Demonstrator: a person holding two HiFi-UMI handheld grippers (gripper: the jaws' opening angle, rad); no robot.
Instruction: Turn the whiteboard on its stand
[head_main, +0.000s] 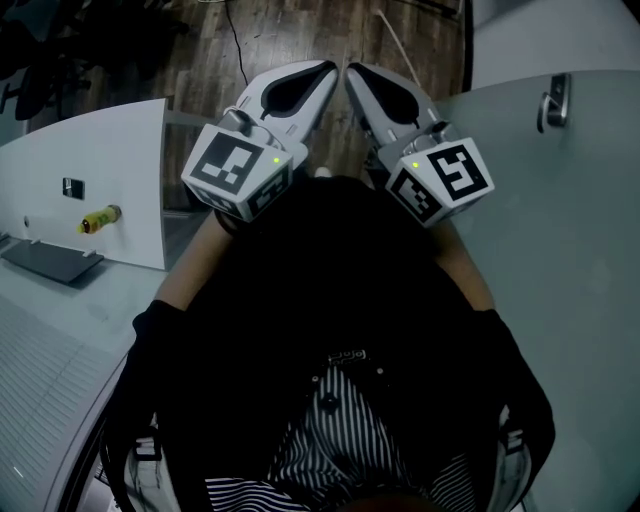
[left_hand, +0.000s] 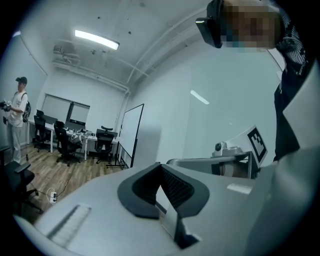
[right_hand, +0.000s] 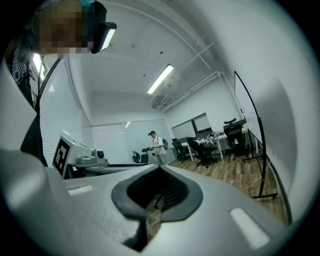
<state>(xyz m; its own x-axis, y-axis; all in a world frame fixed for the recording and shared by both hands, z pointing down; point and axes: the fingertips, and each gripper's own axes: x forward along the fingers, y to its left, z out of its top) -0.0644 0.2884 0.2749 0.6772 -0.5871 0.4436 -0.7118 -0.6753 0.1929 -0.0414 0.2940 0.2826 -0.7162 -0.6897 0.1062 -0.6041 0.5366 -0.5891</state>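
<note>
Two closed, empty tools: your left gripper (head_main: 320, 76) and right gripper (head_main: 360, 78), tips near together, the whiteboard (left_hand: 131, 132) far off.

Wooden floor (head_main: 300, 30) with a thin black cable (head_main: 237, 45) lying across it.

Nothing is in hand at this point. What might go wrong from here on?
1. The left gripper and right gripper are held with their tips almost touching, so they may knock together as they move.
2. Both jaws are shut and empty. They must open before they can take the whiteboard, or they will only bump it.
3. A cable lies on the wood floor ahead and is a possible trip hazard.
</note>
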